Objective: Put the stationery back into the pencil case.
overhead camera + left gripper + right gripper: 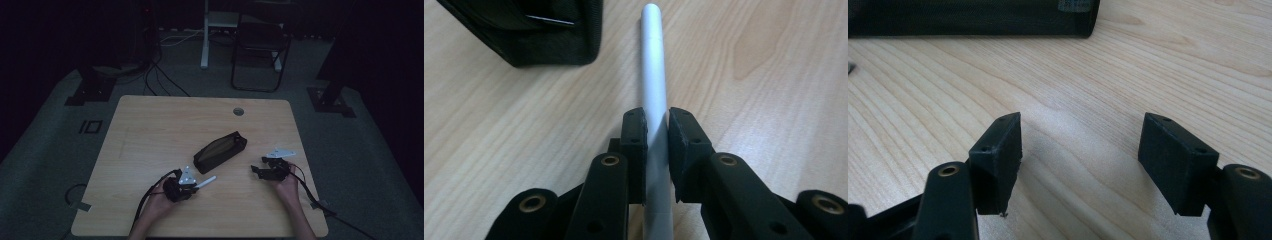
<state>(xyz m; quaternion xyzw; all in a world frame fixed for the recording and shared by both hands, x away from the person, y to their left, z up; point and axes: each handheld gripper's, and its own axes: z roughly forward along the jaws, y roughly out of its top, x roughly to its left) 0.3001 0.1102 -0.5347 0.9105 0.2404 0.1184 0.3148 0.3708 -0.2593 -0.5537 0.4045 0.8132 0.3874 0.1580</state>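
The wooden surface [150, 130] stands in a dim room, with a person's forearms entering from the near edge. A dark, soft pouch [220, 151] lies near the middle of the surface, set at a diagonal with its far end toward the right; its upper face appears lighter, though the high view is too dark to tell whether it is open.

The left gripper [192, 186] sits in the left hand [161, 200] near the front edge, just short of the pouch's near end. Its jaws are pinching a slim silver-white pen [654, 95]. In the left gripper view the two black pads [634, 131] press against either side of the barrel, and the rounded tip extends well forward of them. The pen lies close over the wood grain; contact with the surface cannot be confirmed. A corner of the pouch [549, 35] appears at upper left of that view, beside the pen tip and apart from it.

The right gripper [260, 171] is held in the right hand [286, 186] to the right of the pouch, clear of it. Its jaws are spread wide with nothing between them; bare wood shows in the gap in the right gripper view. The long side of the pouch [973, 17] runs across the top of that view, well ahead of the pads.

A round grommet hole [238, 111] sits near the far edge of the surface. A folding chair [260, 50] stands on the floor beyond.
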